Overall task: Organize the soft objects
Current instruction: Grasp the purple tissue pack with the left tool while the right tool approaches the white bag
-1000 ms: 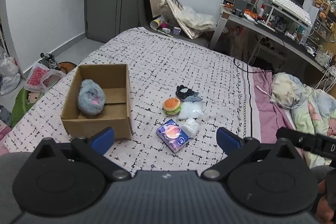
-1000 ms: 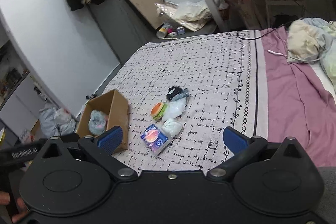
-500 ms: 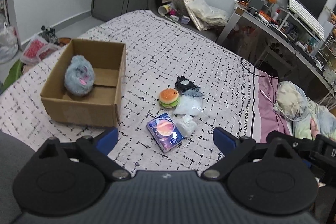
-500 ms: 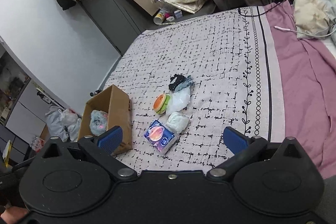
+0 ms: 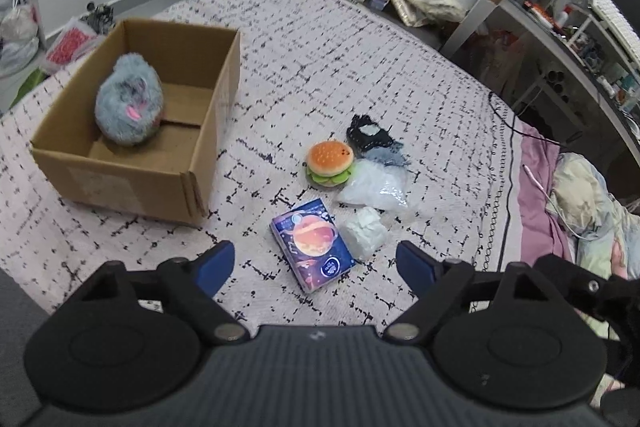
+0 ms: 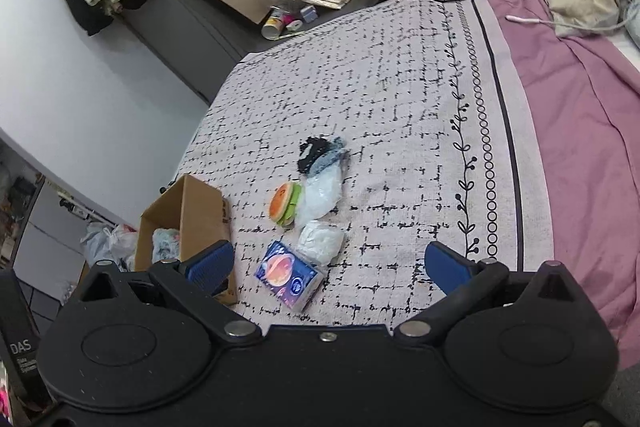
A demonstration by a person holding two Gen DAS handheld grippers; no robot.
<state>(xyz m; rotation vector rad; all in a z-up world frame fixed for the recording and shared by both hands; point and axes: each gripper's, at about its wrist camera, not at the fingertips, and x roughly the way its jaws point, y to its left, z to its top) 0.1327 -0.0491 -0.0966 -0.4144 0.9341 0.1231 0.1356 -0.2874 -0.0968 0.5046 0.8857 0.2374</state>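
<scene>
An open cardboard box (image 5: pixel 200 163) (image 6: pixel 200 211) sits on the bed and holds a grey furry plush (image 5: pixel 129 106) (image 6: pixel 165 243). To its right lie a burger plush (image 5: pixel 329 163) (image 6: pixel 285 203), a blue tissue pack (image 5: pixel 313 243) (image 6: pixel 289 275), a white crumpled wad (image 5: pixel 365 231) (image 6: pixel 321 241), a clear plastic bag (image 5: pixel 376 185) (image 6: pixel 320 193) and a black and grey cloth (image 5: pixel 370 137) (image 6: pixel 320 151). My left gripper (image 5: pixel 316 265) is open and empty, just short of the tissue pack. My right gripper (image 6: pixel 329 266) is open and empty, above the bed.
The bed has a white black-patterned cover (image 5: pixel 360 59) and a purple sheet (image 6: pixel 580 131) with bedding piled at the right. A cluttered desk (image 5: pixel 560 23) stands beyond. Bags and a dark cabinet (image 6: pixel 168 27) stand past the bed's far edge.
Both grippers have moved forward and lower toward the objects, which now look larger. Nothing was picked up; both stay open.
</scene>
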